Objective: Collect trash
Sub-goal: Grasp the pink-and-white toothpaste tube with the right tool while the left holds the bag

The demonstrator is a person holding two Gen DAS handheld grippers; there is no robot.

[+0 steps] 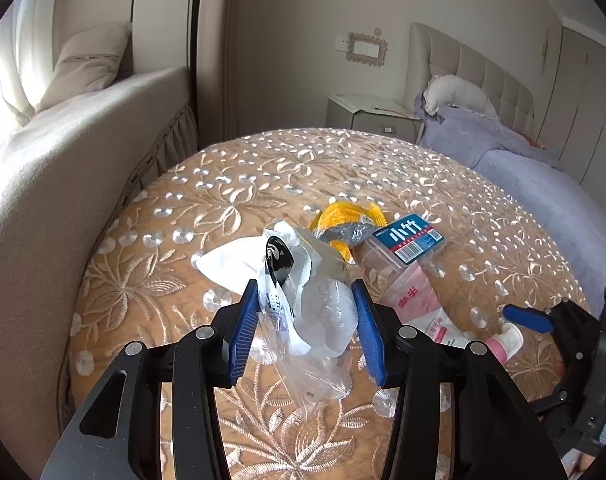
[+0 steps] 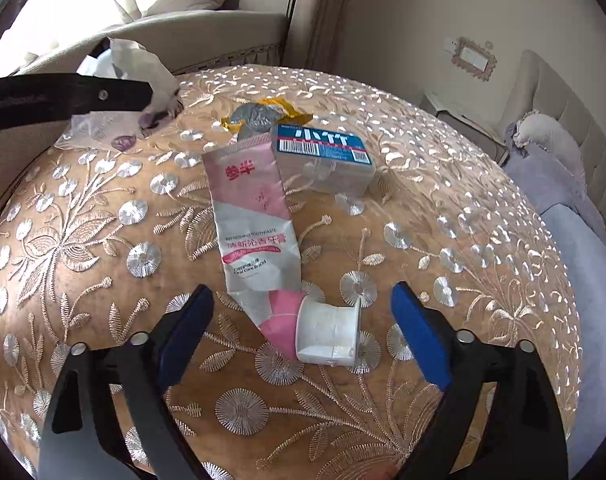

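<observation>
A crumpled white and clear plastic bag (image 1: 303,300) lies on the embroidered round table (image 1: 151,240). My left gripper (image 1: 307,288) is open with its blue pads either side of the bag. A squeezed pink toothpaste tube (image 2: 251,224) with a white cap (image 2: 329,334) lies in front of my right gripper (image 2: 303,304), which is open with the cap between its fingertips. A clear box with a blue label (image 2: 323,156) and a yellow and silver wrapper (image 2: 263,114) lie beyond the tube. The bag also shows in the right wrist view (image 2: 115,128).
A beige sofa (image 1: 63,168) with a cushion stands left of the table. A bed with purple bedding (image 1: 543,184) and a nightstand (image 1: 367,116) are at the right and behind.
</observation>
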